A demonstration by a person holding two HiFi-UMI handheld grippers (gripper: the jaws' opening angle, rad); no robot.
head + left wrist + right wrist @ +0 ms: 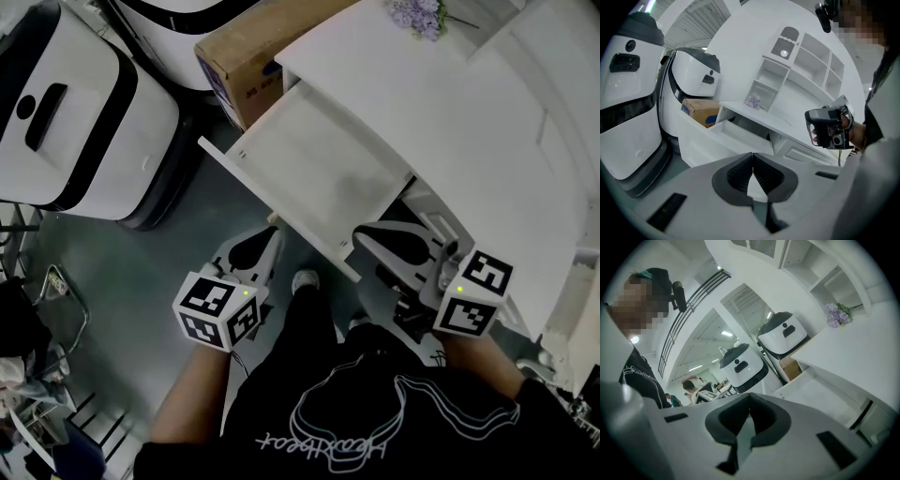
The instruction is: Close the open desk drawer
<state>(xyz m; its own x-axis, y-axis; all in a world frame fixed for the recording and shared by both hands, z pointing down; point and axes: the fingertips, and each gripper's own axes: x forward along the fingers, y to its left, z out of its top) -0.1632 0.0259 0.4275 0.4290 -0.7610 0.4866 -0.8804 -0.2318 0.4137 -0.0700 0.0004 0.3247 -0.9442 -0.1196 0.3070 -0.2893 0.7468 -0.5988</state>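
The white desk [450, 103] fills the right of the head view, and its white drawer [309, 169] stands pulled out toward me, empty inside. My left gripper [266, 240] is shut with nothing in it, just below the drawer's front panel near its middle. My right gripper [367, 236] is also shut and empty, at the right end of that panel; whether it touches the panel I cannot tell. In the left gripper view the open drawer [740, 135] lies ahead beyond my left gripper [752, 157]. The right gripper view shows the drawer [820, 392] to the right of my right gripper [750, 398].
A cardboard box [248, 52] sits on the floor beside the desk's far end. Large white machines [80, 122] stand at the left. Purple flowers [417, 14] lie on the desktop. A white shelf unit [801, 58] rises on the desk. My shoe [305, 279] is below the drawer.
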